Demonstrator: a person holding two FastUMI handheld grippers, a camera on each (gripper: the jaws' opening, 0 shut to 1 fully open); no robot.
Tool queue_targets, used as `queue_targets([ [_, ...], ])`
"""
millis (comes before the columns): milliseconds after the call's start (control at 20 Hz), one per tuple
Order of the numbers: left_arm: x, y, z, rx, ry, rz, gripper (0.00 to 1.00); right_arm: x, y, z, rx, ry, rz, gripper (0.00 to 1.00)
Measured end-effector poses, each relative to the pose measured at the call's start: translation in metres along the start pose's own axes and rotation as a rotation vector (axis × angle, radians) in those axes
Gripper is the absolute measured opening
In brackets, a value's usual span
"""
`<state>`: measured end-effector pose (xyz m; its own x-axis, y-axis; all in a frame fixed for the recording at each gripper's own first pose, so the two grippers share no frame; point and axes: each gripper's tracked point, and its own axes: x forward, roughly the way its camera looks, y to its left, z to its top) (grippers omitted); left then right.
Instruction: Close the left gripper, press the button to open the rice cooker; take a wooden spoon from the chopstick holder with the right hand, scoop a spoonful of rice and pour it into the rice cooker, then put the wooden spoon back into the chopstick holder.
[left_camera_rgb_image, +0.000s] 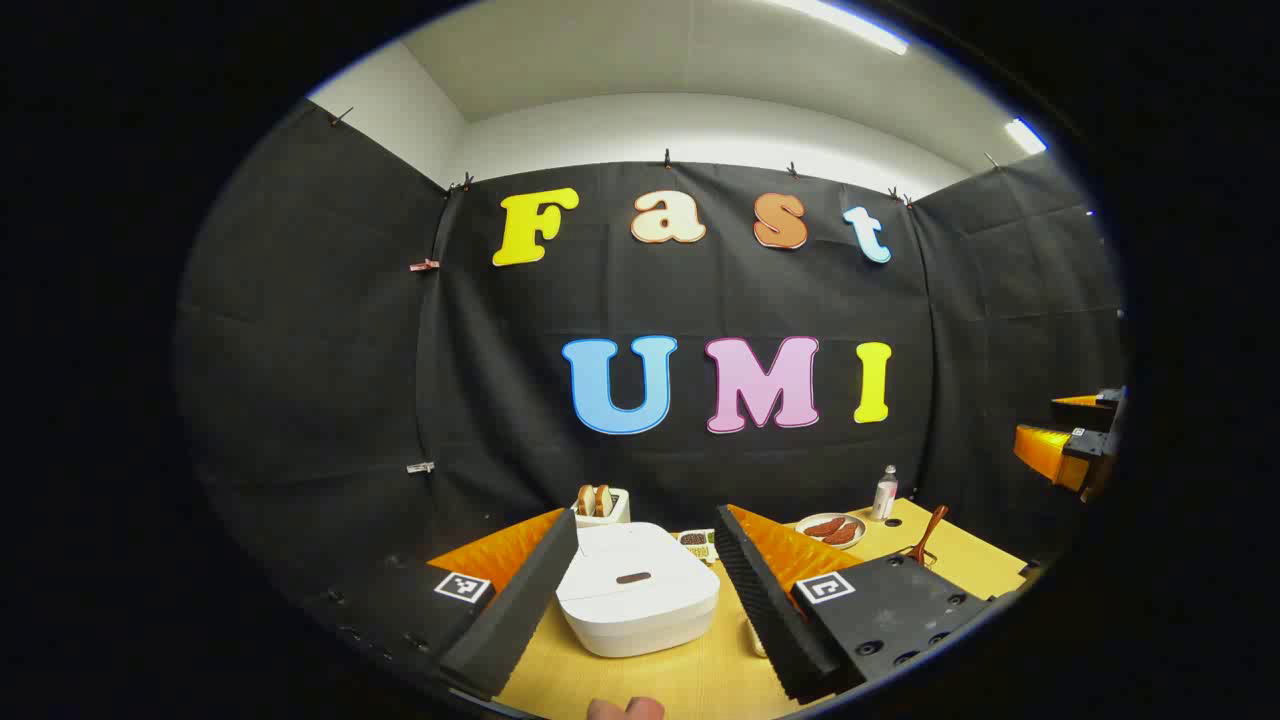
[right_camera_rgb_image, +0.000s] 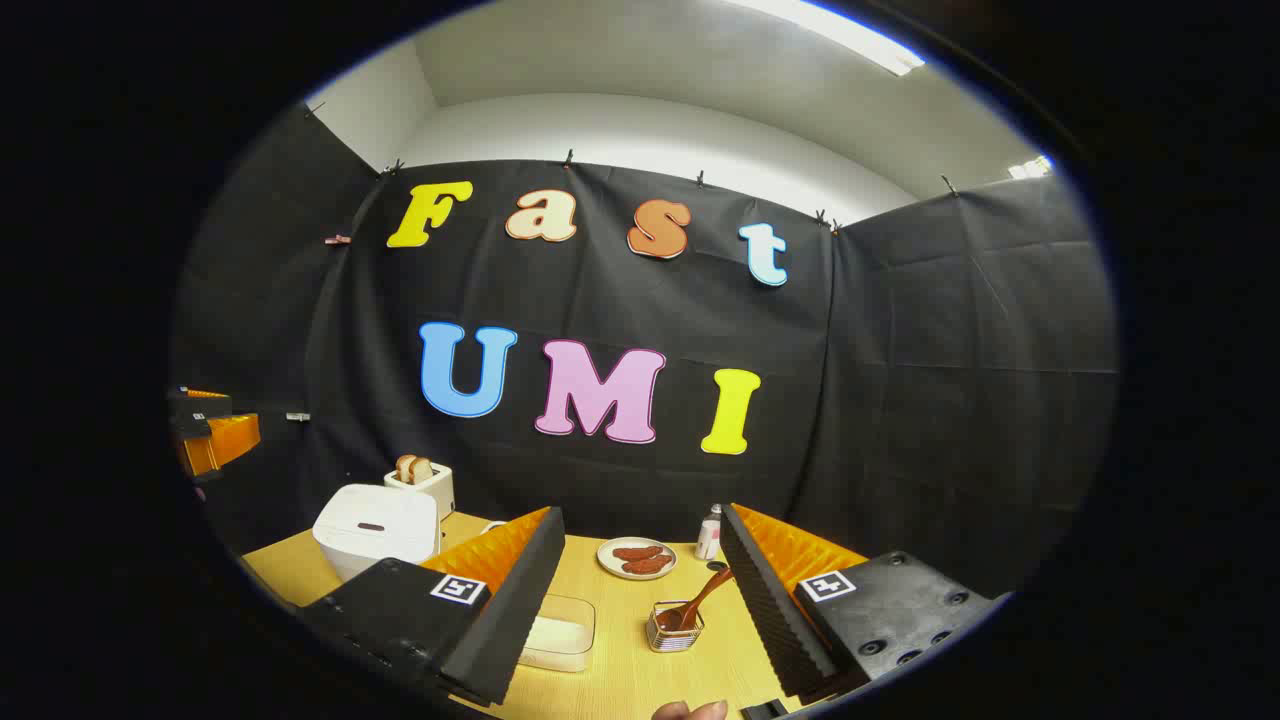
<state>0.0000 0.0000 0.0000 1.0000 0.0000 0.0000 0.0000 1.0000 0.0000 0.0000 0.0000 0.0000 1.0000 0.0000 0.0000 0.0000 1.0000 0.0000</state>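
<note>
The white rice cooker (left_camera_rgb_image: 637, 590) sits with its lid down, straight ahead between the fingers of my left gripper (left_camera_rgb_image: 645, 530), which is open and holds nothing. The cooker's dark button (left_camera_rgb_image: 633, 577) lies on top of the lid. My right gripper (right_camera_rgb_image: 642, 515) is open too, above the table. Just ahead of it the wooden spoon (right_camera_rgb_image: 700, 598) leans in the wire chopstick holder (right_camera_rgb_image: 675, 628). A clear container of rice (right_camera_rgb_image: 556, 632) lies beside its left finger. The cooker (right_camera_rgb_image: 377, 528) stands far to its left. The spoon (left_camera_rgb_image: 925, 540) shows at the table's right end.
A toaster with bread (left_camera_rgb_image: 601, 505) stands behind the cooker. A plate of sausages (right_camera_rgb_image: 638, 557) and a small bottle (right_camera_rgb_image: 709, 532) sit at the back of the yellow table (right_camera_rgb_image: 620, 690). A small dish (left_camera_rgb_image: 697, 543) is beside the cooker. A fingertip (left_camera_rgb_image: 625, 708) shows at the bottom edge.
</note>
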Motion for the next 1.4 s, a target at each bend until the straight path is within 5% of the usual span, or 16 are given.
queue_targets([
  [1400, 0.004, -0.006, 0.001, 0.001, -0.02, -0.047, 0.93, -0.001, -0.004, -0.003, -0.036, -0.002, -0.033, 0.98],
])
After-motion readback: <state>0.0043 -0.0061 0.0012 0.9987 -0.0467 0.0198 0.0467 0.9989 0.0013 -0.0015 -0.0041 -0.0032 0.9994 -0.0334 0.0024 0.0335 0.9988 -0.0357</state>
